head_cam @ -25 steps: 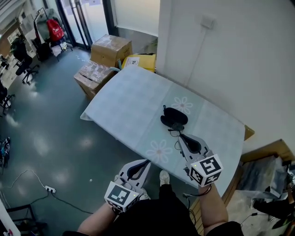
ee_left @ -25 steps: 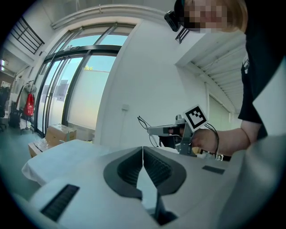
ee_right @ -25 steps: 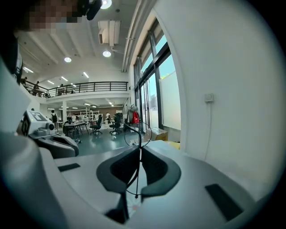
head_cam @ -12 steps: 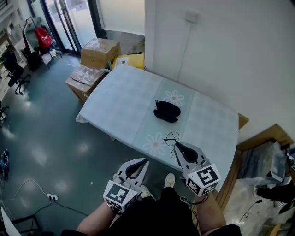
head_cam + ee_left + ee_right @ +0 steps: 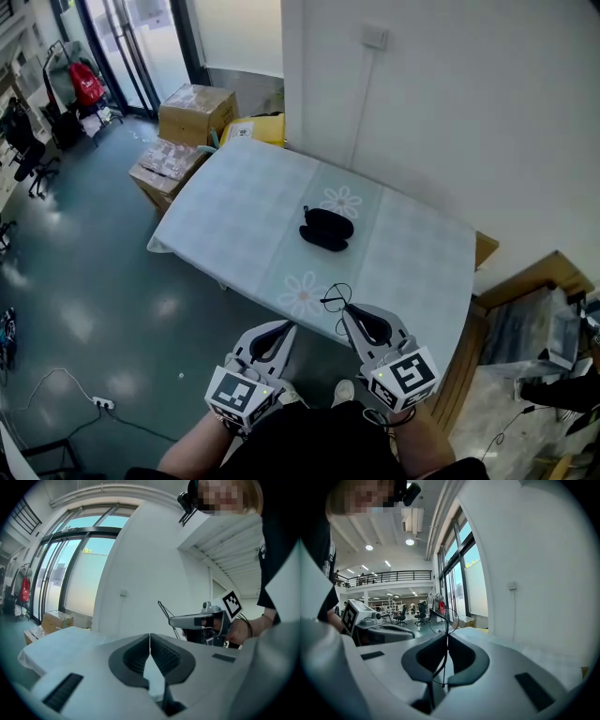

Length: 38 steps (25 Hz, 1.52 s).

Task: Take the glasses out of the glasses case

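Wire-framed glasses (image 5: 446, 625) are out, pinched between the fingers of my right gripper (image 5: 446, 641), well clear of the black case (image 5: 325, 229) on the worktop (image 5: 234, 216); my left gripper (image 5: 150, 641) has its fingers pressed together, empty. Next, I'd lay them down gently

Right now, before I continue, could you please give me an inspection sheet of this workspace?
Surface: table covered with a pale flowered cloth.
Job's things: black glasses case lies mid-table; glasses are out of it, held near the table's front edge.
Clutter: nothing seen on the cloth besides the case.
Grippers: right gripper shut on the glasses; left gripper shut, empty.
Cables: a cable and power strip on the floor, away from the table.
Surroundings: cardboard boxes and a yellow item at the far end; wall socket above.
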Available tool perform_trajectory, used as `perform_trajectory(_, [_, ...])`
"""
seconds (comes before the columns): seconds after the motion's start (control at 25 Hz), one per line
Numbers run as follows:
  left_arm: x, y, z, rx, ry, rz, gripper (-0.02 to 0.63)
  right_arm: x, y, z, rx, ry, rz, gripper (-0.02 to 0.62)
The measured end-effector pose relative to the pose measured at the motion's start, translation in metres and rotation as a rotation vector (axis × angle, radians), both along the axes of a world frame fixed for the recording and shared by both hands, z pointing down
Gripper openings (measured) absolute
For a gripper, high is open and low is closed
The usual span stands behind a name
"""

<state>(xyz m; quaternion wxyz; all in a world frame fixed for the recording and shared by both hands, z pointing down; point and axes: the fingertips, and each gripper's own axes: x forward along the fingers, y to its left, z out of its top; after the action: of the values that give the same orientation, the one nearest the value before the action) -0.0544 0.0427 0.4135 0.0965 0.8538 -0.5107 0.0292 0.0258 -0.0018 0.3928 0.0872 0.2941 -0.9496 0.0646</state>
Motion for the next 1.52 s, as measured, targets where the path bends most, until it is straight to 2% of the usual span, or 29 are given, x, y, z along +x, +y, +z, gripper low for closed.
perform_trajectory(0.32, [0.028, -0.009, -0.003, -0.024, 0.010, -0.078, 0.031, 0.026, -0.001, 0.001, -0.013, -0.003, -0.059, 0.035])
perform_trajectory(0.52, [0.042, -0.007, -0.004, -0.001, -0.001, -0.084, 0.031, 0.036, -0.001, 0.004, -0.020, -0.015, -0.084, 0.033])
perform_trajectory(1.0, [0.079, 0.000, -0.001, -0.011, -0.017, -0.132, 0.031, 0.067, 0.003, 0.014, -0.041, -0.032, -0.138, 0.026])
perform_trajectory(1.52, [0.102, 0.007, 0.001, -0.010, -0.022, -0.155, 0.031, 0.087, 0.007, 0.015, -0.035, -0.041, -0.163, 0.025])
